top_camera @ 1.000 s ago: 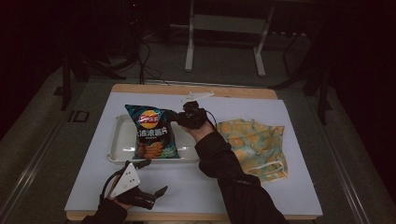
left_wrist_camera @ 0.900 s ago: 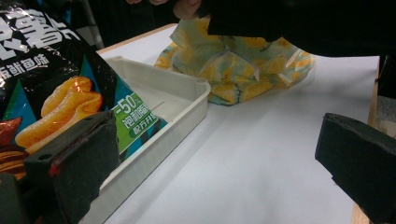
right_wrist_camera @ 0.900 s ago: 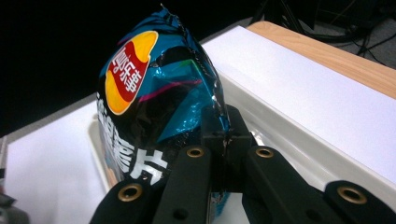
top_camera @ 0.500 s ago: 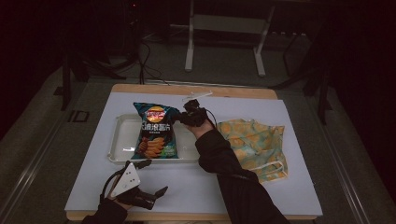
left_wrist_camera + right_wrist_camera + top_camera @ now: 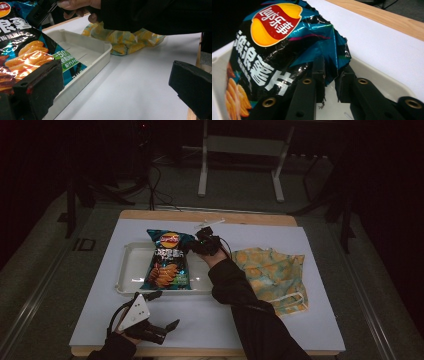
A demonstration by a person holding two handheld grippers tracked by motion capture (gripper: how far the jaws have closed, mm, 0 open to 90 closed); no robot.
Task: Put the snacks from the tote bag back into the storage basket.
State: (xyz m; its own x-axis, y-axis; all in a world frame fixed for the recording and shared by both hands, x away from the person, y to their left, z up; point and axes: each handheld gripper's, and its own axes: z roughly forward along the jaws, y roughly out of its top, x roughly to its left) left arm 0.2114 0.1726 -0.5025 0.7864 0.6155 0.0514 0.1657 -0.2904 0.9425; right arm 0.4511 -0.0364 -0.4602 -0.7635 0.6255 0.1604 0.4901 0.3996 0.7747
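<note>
Jaws of the left gripper (image 5: 161,327) stood wide apart at the near edge of the table (image 5: 310,320), with nothing between them. In the left gripper view, bare white tabletop filled the gap, and the near rim of the white tray (image 5: 90,61) ran just beyond the left jaw. Past that same jaw lay the lower end of the chip bag (image 5: 27,52), inside the tray.

Ahead of those jaws, the chip bag (image 5: 169,260) rested lengthwise in the tray (image 5: 131,270), its top corner raised toward the far rim. The right gripper (image 5: 199,246) had that upper right corner of the bag pinched. In the right gripper view, the two jaws were nearly closed, with crumpled blue and black foil of the bag (image 5: 287,47) pressed between their tips, and the red and yellow logo lay beyond the left jaw. Under the jaws showed the pale floor and rim of the tray (image 5: 384,85).

To the right of the right gripper's sleeve, a yellow and green patterned cloth (image 5: 272,275) lay flat on the table, apart from the tray. A small white object (image 5: 210,223), too small to identify, sat just beyond the right gripper near the far edge.
</note>
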